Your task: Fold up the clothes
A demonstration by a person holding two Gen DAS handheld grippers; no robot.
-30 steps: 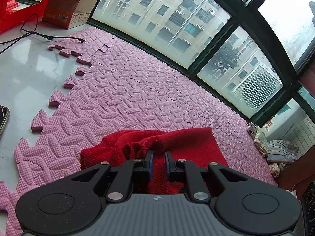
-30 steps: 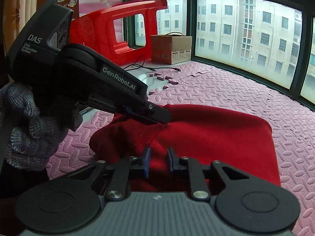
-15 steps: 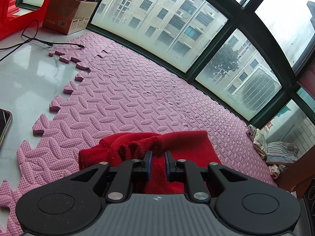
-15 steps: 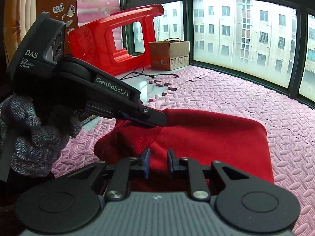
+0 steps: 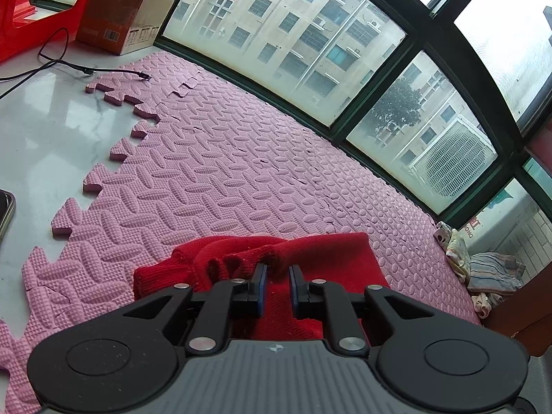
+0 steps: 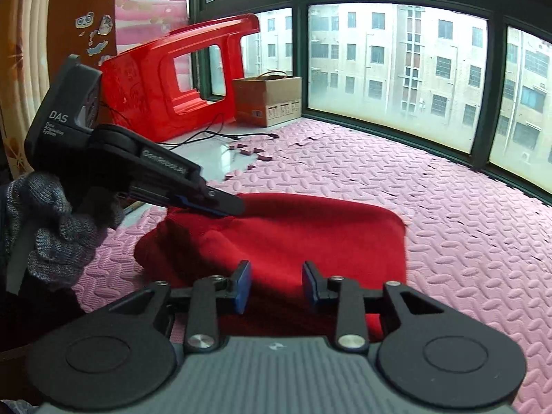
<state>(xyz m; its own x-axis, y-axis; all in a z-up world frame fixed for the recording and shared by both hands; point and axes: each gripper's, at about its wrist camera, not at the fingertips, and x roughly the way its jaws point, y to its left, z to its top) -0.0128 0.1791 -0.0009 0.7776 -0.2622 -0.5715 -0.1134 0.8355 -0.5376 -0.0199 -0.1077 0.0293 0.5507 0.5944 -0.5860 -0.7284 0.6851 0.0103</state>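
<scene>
A red knit garment (image 5: 321, 258) lies folded on the pink foam mat (image 5: 224, 172); it also shows in the right wrist view (image 6: 310, 234). My left gripper (image 5: 275, 270) has its jaws a narrow gap apart over a bunched edge of the garment, with a fold of cloth between the tips. In the right wrist view the left gripper (image 6: 224, 207) rests on the garment's far left edge, held by a gloved hand (image 6: 51, 224). My right gripper (image 6: 276, 276) is open and empty just above the garment's near edge.
A cardboard box (image 5: 120, 17) and a red plastic stool (image 6: 179, 76) stand by the window. A black cable (image 5: 69, 65) lies on the white sill. A phone (image 5: 5, 210) sits at the left. Folded cloths (image 5: 490, 269) lie at the mat's far right.
My right gripper has opened and let go of the red garment. My left gripper's jaws have widened slightly. The garment has settled lower on the mat.
</scene>
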